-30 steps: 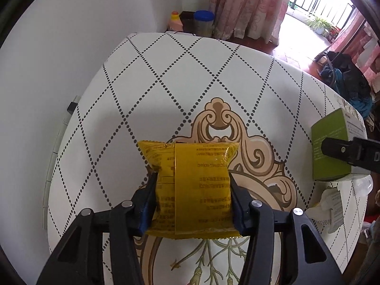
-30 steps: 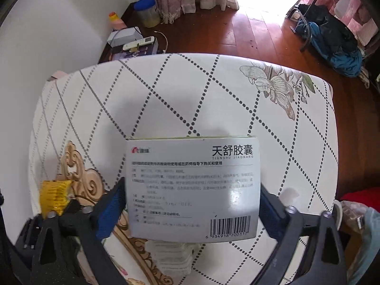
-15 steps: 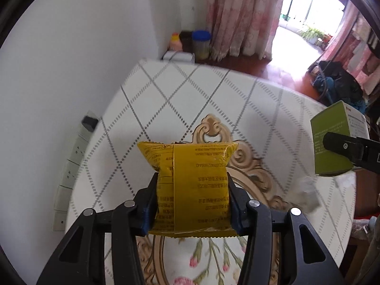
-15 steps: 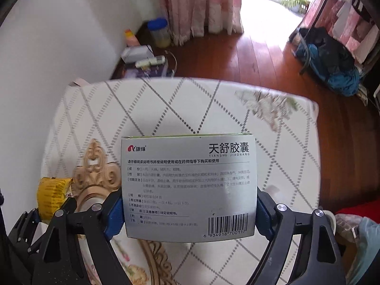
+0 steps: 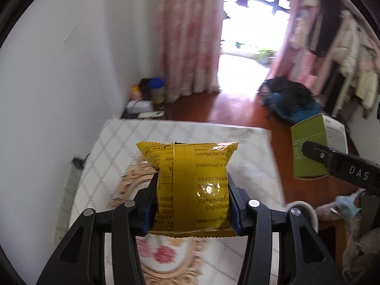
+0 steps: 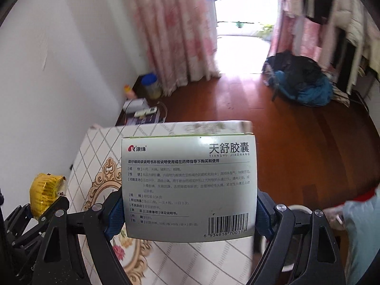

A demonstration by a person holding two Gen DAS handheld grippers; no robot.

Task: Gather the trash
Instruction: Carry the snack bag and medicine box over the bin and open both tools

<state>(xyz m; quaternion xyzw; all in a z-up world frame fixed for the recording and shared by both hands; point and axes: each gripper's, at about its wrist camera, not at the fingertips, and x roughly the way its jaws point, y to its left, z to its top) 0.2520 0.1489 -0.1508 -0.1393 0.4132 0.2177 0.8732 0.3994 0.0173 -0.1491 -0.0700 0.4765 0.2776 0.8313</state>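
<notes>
Left gripper (image 5: pixel 192 204), black with blue pads, is clamped on a crinkled yellow foil snack packet (image 5: pixel 192 185) at the centre of the left wrist view; the pads press its two sides and the packet stands upright above the white tablecloth with a dotted diamond grid (image 5: pixel 114 147). Right gripper (image 6: pixel 188 210) grasps a white and green cardboard medicine box (image 6: pixel 188 185) by its two short sides, printed face and barcode toward the camera, filling the middle of the right wrist view. That box also shows at the right edge of the left wrist view, green side out, and the packet appears at the lower left of the right wrist view. Beyond the cloth, upper centre, hang pink floral curtains (image 6: pixel 180 30) beside a bright doorway; a dark blue bag (image 6: pixel 306 87) lies on the reddish wooden floor (image 6: pixel 237 99) at upper right.
</notes>
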